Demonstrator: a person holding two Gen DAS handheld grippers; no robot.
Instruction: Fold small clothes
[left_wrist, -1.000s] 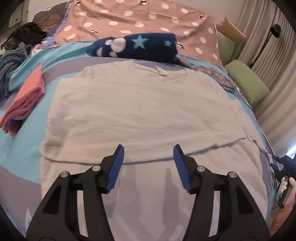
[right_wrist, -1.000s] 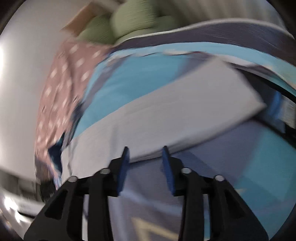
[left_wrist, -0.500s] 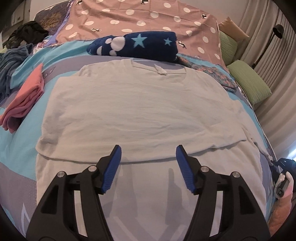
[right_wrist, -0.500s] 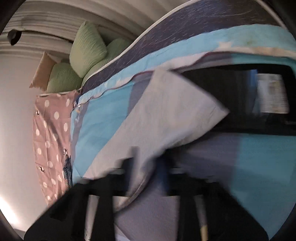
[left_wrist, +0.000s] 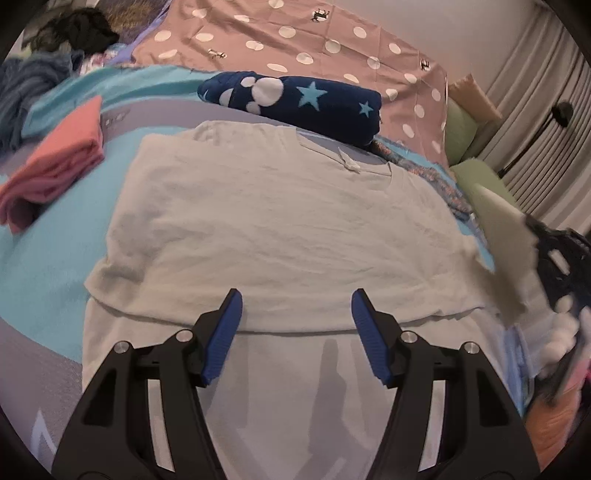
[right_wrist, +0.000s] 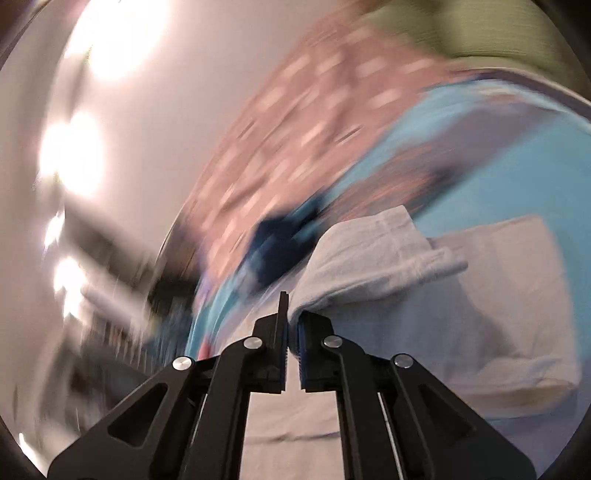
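A light grey T-shirt (left_wrist: 280, 229) lies on the bed, its lower part folded up toward the collar. My left gripper (left_wrist: 295, 334) is open and empty, hovering over the fold line near the shirt's front. My right gripper (right_wrist: 291, 332) is shut on the shirt's right sleeve (right_wrist: 373, 254) and holds it lifted above the shirt body (right_wrist: 480, 332). In the left wrist view the raised sleeve (left_wrist: 506, 236) shows blurred at the right, with the right gripper (left_wrist: 561, 266) behind it.
A folded pink garment (left_wrist: 55, 166) lies at the left. A navy star-patterned bundle (left_wrist: 295, 103) lies beyond the collar, before a pink polka-dot pillow (left_wrist: 332, 48). Green cushions (left_wrist: 476, 158) lie at the right. Dark clothes (left_wrist: 85, 33) are piled at the far left.
My right gripper closed on the right sleeve and swung it up and inward over the shirt. My left gripper stayed open and drew slightly closer to the shirt.
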